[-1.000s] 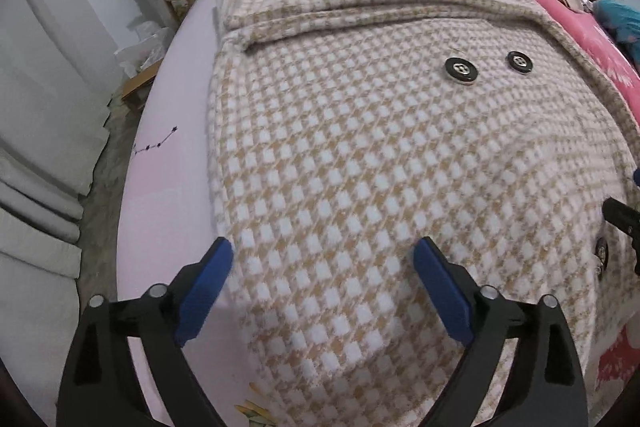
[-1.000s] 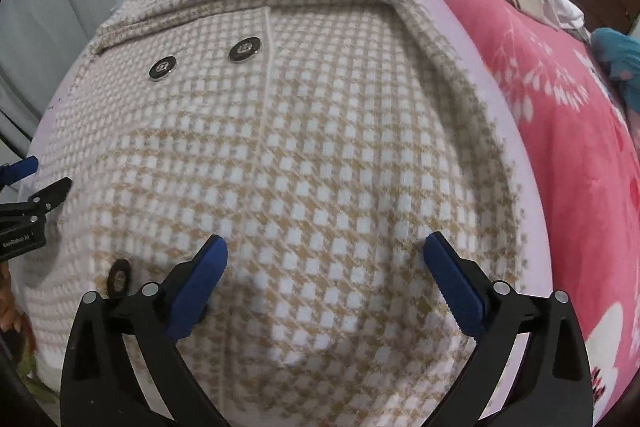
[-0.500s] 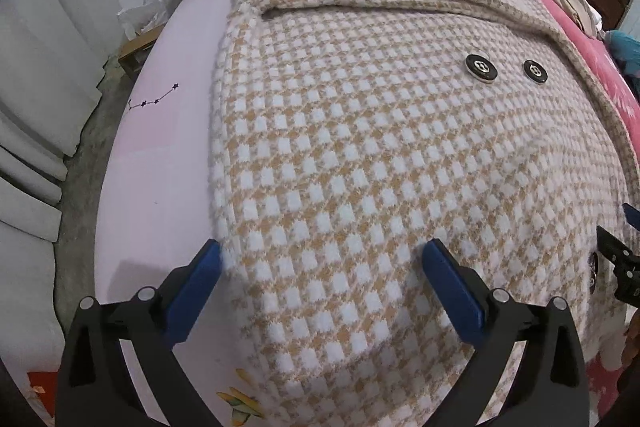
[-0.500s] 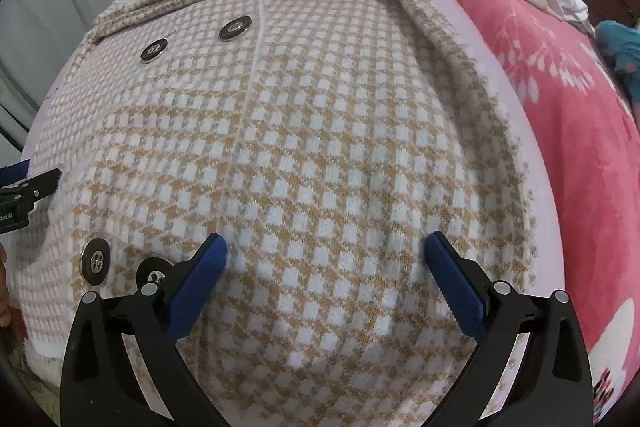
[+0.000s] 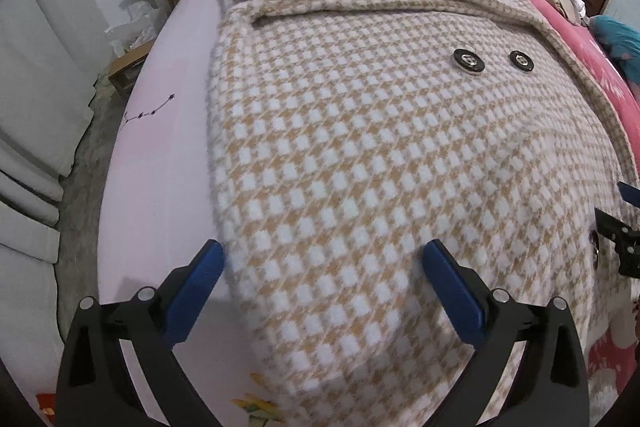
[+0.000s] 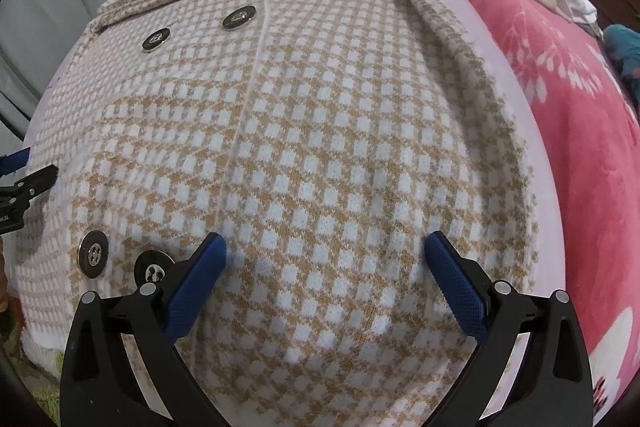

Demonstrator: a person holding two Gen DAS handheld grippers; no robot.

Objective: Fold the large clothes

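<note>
Coat (image 5: 360,155) lies flat beneath both spread claws, ungripped.

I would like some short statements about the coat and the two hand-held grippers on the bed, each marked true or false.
1. The houndstooth coat lies spread flat on the bed. True.
2. The left hand-held gripper is shut on the coat. False: its jaws stand wide open, holding nothing.
3. The right hand-held gripper is open over the coat. True.
4. The coat's buttons are white. False: they are dark with metal centres.
5. A pink blanket lies beside the coat. True.
</note>
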